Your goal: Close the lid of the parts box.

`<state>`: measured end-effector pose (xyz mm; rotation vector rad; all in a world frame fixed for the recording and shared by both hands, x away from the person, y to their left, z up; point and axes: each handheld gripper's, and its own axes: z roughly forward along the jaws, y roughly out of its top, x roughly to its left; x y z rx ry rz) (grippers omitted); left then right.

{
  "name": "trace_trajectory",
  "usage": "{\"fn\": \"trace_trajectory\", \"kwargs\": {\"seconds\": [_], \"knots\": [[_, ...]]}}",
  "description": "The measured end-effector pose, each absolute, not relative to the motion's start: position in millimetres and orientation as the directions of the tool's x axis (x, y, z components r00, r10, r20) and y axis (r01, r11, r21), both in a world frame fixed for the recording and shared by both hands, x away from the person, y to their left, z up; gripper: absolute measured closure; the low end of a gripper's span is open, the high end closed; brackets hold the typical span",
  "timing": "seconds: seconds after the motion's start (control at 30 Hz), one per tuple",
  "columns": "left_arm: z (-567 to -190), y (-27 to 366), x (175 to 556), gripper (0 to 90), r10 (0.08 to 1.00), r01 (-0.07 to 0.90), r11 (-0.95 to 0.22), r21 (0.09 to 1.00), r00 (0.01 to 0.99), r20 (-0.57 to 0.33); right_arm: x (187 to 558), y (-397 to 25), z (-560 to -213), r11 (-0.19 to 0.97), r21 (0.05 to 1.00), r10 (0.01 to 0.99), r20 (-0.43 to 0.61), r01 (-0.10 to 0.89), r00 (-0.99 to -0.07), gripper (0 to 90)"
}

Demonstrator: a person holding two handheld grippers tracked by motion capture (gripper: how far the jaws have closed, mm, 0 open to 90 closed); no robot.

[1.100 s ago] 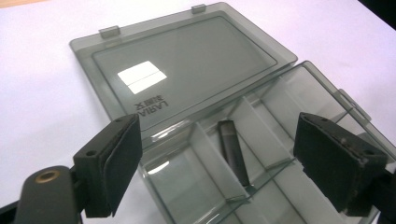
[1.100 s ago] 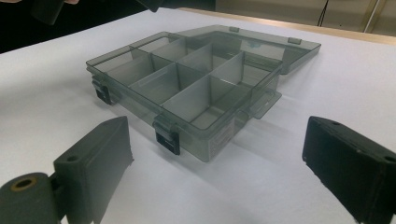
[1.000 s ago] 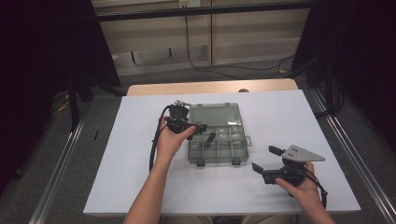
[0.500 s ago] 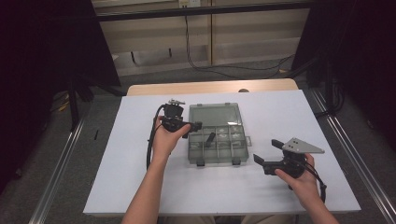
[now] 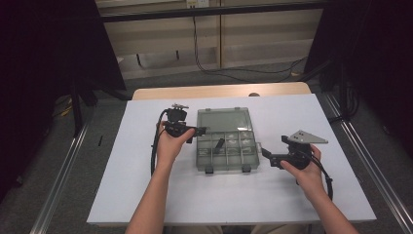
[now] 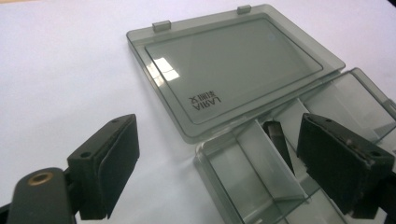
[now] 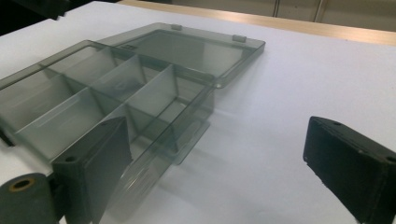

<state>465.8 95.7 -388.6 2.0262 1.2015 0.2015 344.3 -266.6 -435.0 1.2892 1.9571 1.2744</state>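
An open smoky-clear compartment box (image 5: 229, 155) lies mid-table, its lid (image 5: 224, 119) folded flat behind the tray. A small black piece (image 5: 219, 145) rests in one compartment. My left gripper (image 5: 200, 130) is open at the box's left edge; in the left gripper view the left gripper (image 6: 224, 163) straddles the tray's corner (image 6: 243, 168), with the lid (image 6: 233, 65) and the black piece (image 6: 279, 140) ahead. My right gripper (image 5: 266, 155) is open just right of the box; in the right gripper view the right gripper (image 7: 224, 172) faces the tray (image 7: 107, 102) and lid (image 7: 196, 51), nothing between the jaws.
The box sits on a white tabletop (image 5: 146, 195) with a wooden strip (image 5: 219, 91) along its far edge. Metal rails (image 5: 63, 170) run along both sides at floor level. Cables (image 5: 234, 68) hang behind the table.
My right gripper has moved away from the person and closer to the box's right side. My left gripper has shifted slightly left and back along the box's left edge.
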Motion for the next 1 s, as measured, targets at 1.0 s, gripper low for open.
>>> {"fn": "trace_trajectory", "kwargs": {"seconds": [1.0], "knots": [[-397,117,488,20.6,0.847,0.683,-0.186,0.706,0.475,-0.237,425,-247,-429,0.117,0.823,0.943,0.083,0.555,-0.322,19.7]]}}
